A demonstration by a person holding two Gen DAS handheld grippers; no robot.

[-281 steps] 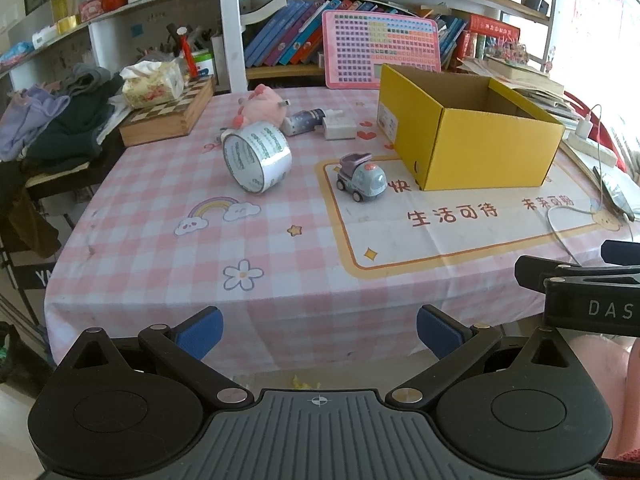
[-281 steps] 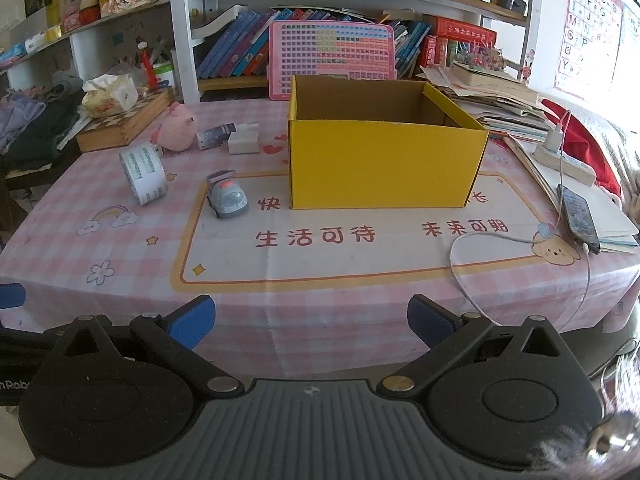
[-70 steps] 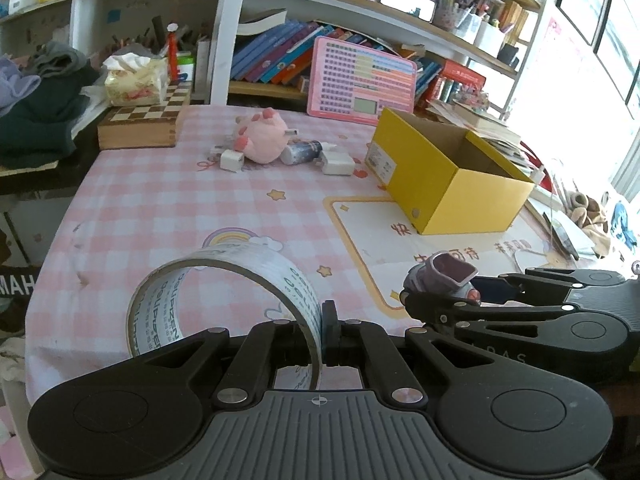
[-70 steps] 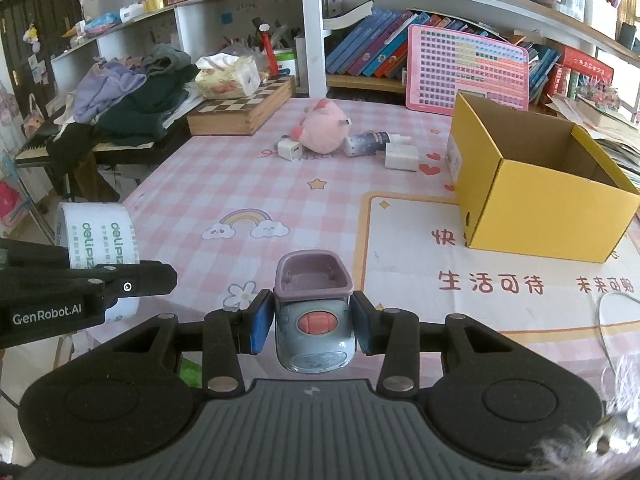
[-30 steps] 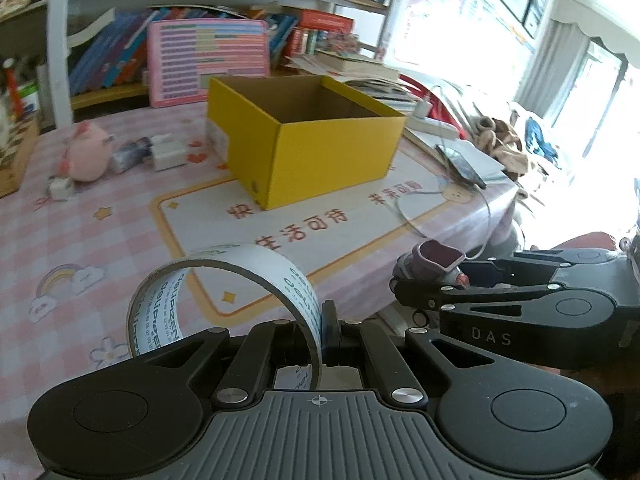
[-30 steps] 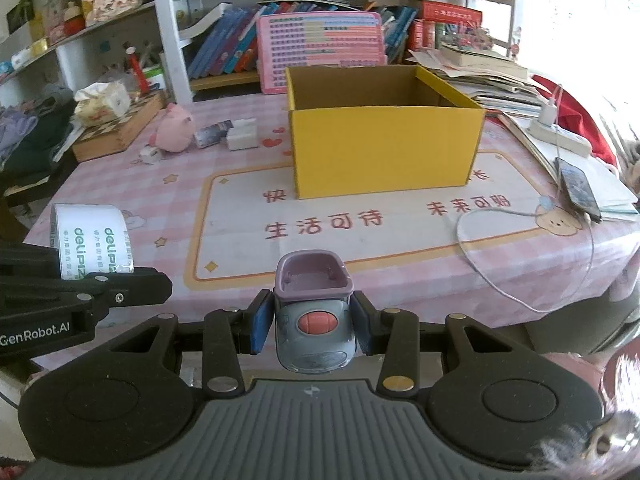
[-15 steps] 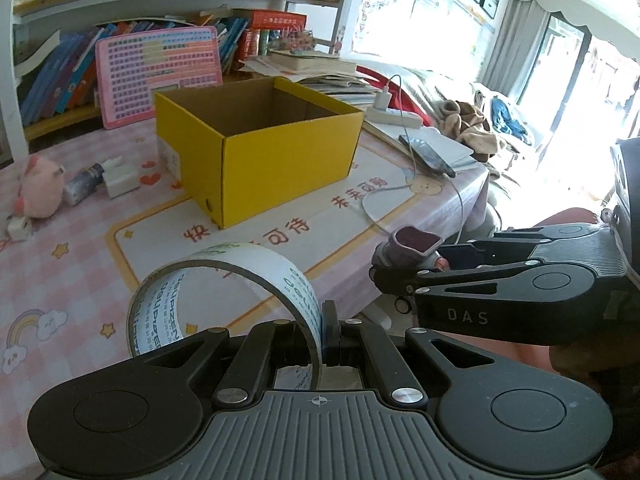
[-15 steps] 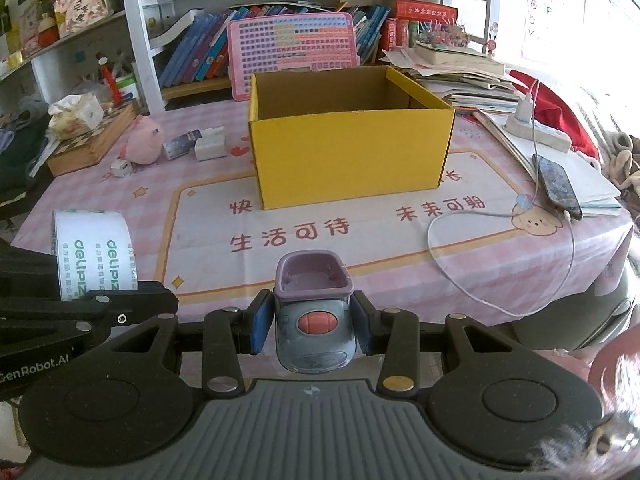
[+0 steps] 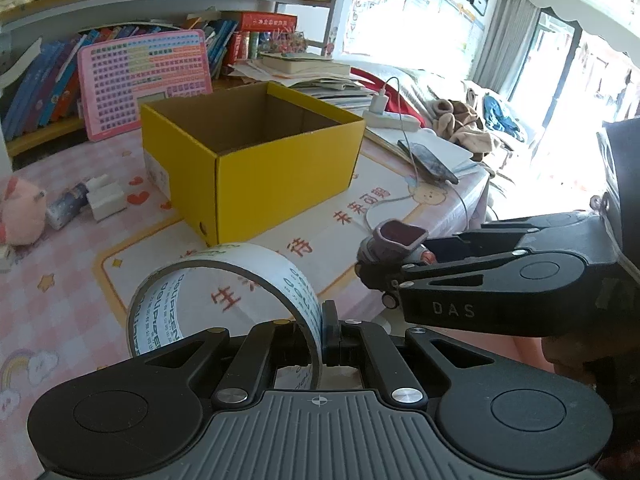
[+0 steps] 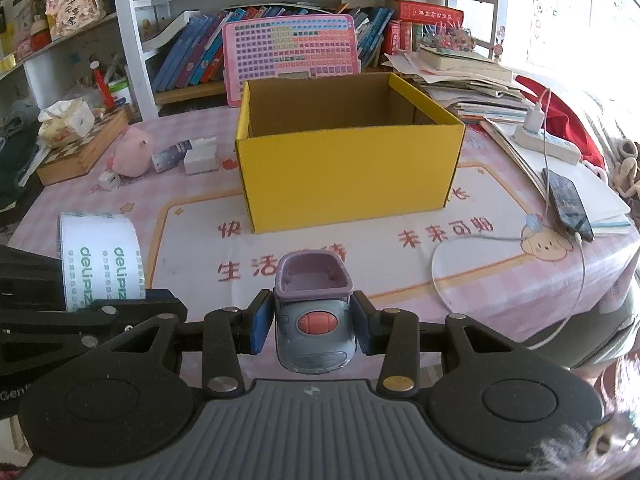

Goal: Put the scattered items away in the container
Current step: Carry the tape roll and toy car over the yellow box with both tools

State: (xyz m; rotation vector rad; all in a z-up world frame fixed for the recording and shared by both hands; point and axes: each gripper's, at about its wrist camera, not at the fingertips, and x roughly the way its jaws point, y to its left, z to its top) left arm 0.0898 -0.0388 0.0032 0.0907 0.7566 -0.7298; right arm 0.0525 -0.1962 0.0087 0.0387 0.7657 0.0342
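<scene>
- My left gripper (image 9: 325, 338) is clamped shut on the wall of a wide roll of clear printed packing tape (image 9: 224, 304). The ring stands upright and sticks out to the left of my fingers, in the air over the near table edge.
- The tape looks light and stiff, but its film face is slick. A pinch through the wall, one finger inside the core, seems the surest hold.
- My right gripper (image 10: 313, 322) grips a small grey toy truck with a purple plastic bucket (image 10: 314, 312) by its two flanks, bucket pointing away from me.
- The truck looks like hard, light plastic. Its rounded sides could slip, so a hold across the widest part of the body suits it.
- The open yellow cardboard box (image 10: 348, 168) stands straight ahead of both grippers, well apart from them, and appears empty.
- A round pink plush toy (image 10: 132, 152), a small bottle (image 10: 172, 157) and a white plug block (image 10: 202, 156) lie ahead and left, beside the box.
</scene>
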